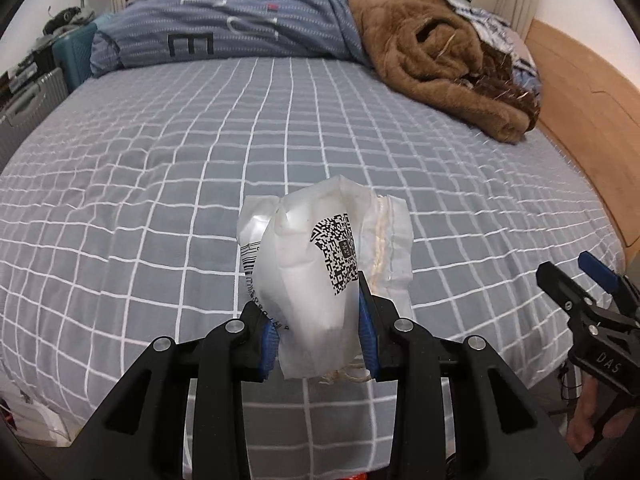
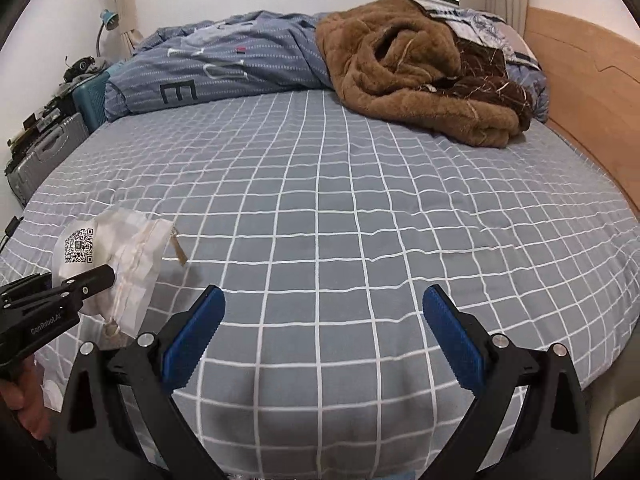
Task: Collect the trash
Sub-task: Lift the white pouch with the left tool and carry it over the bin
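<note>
Left gripper (image 1: 318, 334) clamps a crumpled white plastic bag (image 1: 320, 264) between its blue pads, held clear above the near edge of the checked bedsheet (image 1: 360, 128). Right gripper (image 2: 323, 334) stands wide, empty. Brown blanket (image 2: 420, 68) lies far right.

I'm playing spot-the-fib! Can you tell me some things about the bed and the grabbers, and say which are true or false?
1. The left hand-held gripper is shut on a white bag. True.
2. The right hand-held gripper holds a bottle. False: it is open and holds nothing.
3. A brown blanket lies on the bed. True.
4. The sheet is plain red. False: grey with white grid lines.
</note>
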Available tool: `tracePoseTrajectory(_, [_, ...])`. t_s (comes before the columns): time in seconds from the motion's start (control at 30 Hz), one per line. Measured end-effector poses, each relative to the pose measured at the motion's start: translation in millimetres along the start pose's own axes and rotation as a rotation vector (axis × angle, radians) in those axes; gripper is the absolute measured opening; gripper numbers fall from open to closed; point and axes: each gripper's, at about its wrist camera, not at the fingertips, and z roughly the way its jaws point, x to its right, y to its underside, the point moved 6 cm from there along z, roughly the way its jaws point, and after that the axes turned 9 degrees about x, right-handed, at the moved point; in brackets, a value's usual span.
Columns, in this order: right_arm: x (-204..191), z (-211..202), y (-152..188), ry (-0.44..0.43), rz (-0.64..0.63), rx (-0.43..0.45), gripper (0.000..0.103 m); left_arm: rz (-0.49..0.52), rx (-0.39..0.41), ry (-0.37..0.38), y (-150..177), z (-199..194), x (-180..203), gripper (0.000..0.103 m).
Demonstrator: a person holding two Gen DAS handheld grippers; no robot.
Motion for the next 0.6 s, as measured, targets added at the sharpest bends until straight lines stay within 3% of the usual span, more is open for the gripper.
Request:
tracePoseTrajectory(0.33, [-5,-44,0,-0.004,-0.01,0.024,0.095,0.011,0.061,-0.008,15,-58,6,0.032])
tracePoseTrajectory(0.6, [-7,-86,11,-0.009,-0.001,0.039,0.095,-0.007,0.065,0.036,35,-91,12,0.032])
